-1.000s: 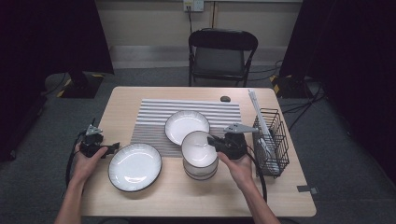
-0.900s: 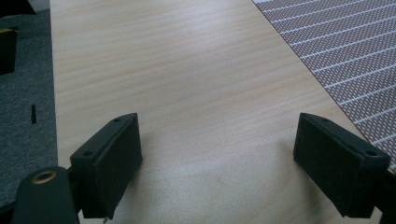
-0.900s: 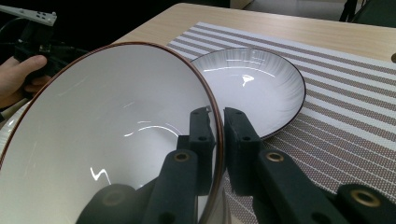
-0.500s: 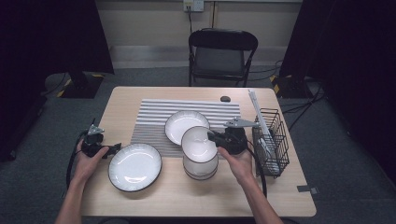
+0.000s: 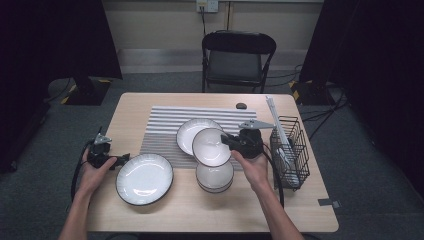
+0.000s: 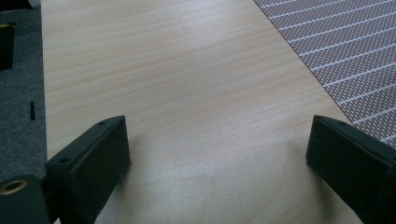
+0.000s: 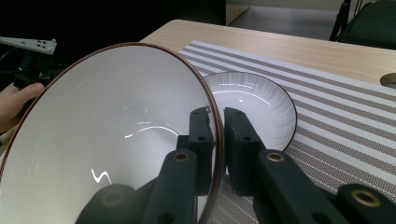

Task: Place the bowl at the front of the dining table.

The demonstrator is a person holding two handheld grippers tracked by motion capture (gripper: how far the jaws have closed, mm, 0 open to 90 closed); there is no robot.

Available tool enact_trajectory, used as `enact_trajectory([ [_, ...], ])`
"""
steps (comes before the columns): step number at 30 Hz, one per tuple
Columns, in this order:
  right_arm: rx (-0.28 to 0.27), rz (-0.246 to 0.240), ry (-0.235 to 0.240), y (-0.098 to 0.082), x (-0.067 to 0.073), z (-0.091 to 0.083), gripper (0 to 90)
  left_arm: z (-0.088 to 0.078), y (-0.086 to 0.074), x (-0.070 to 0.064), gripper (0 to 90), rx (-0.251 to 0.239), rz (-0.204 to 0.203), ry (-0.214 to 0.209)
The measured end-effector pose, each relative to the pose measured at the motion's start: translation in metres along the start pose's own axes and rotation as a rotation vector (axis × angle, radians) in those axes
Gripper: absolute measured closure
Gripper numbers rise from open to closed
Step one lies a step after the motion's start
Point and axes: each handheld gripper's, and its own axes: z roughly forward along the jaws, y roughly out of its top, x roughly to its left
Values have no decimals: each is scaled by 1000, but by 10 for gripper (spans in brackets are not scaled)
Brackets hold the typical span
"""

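Far left of high view: left gripper [image 5: 123, 158] low over the table [image 5: 210, 215], just beside the near-left rim of the large plate [image 5: 144, 178], not touching it. Jaws have just been opening; now spread wide with nothing between them, only bare wood and a corner of the striped mat [image 6: 345, 56] ahead in the left gripper view. Large plate flat on the tabletop, dark-rimmed, glazed white. Further right, second plate [image 5: 192, 134] lying on the mat. Next, held bowl [image 5: 211, 147] lifted and tilted above the stacked bowls [image 5: 215, 176], apart from them. Right gripper [image 5: 226, 139] clamped narrow on the bowl's rim, one pad inside the wall, one outside, confirmed in the right gripper view [image 7: 215, 140]. Far right: wire rack [image 5: 290, 150], well clear. Handling judgement: glazed ceramic, stiff, fairly heavy for a rim pinch, brittle if knocked on the stack or the rack wires. Glaze likely slick, so slip or swing about the pinch point possible when tilted. Best hold as taken: at the rim, pads deep across the wall, bowl kept hanging below the grip. Slow set-down advised, no rim-to-rim contact.
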Motion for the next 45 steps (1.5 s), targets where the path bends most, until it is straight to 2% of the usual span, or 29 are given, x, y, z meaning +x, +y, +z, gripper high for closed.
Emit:
enact_trajectory([
  [8, 7, -12, -9, 9, 1, 4, 822, 0, 0, 0, 52, 2, 1, 2],
  [27, 7, -9, 5, 29, 5, 26, 822, 0, 0, 0, 51, 0, -1, -1],
  [34, 12, 1, 1, 33, 2, 36, 822, 0, 0, 0, 51, 0, 0, -1],
  [45, 8, 15, -4, 45, 0, 41, 823, 0, 0, 0, 52, 1, -1, -1],
])
